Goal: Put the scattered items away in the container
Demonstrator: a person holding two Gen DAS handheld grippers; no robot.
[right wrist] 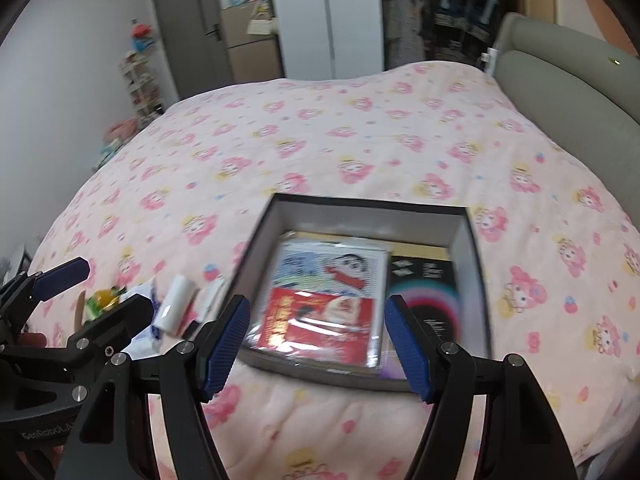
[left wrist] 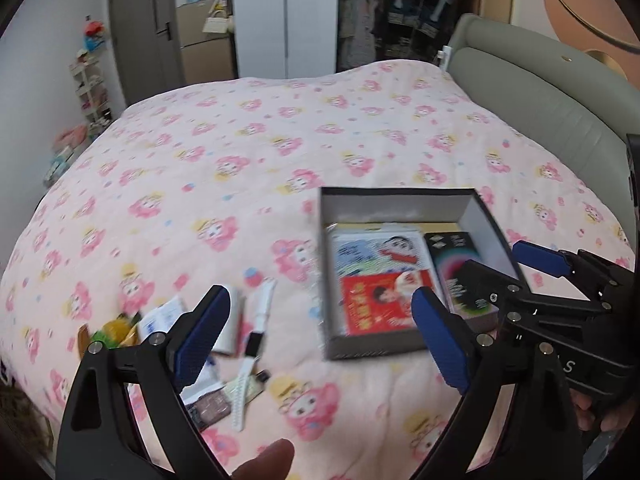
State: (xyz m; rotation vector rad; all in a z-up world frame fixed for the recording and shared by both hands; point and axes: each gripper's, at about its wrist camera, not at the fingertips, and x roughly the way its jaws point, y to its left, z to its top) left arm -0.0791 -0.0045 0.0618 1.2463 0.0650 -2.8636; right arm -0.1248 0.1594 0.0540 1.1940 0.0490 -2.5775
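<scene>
I see both grippers, left [left wrist: 320,332] and right [right wrist: 316,346], spread empty above the bed [left wrist: 280,168]; box [right wrist: 472,264] lies just ahead, scattered items [left wrist: 244,344] leftward.

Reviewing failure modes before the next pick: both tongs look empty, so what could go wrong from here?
1. The leftover clutter, including the white watch strap, lies overlapping, so the left tongs may grab two items or snag the pink patterned quilt.
2. The dark open cardboard box sits on soft bedding and could tip if nudged.
</scene>
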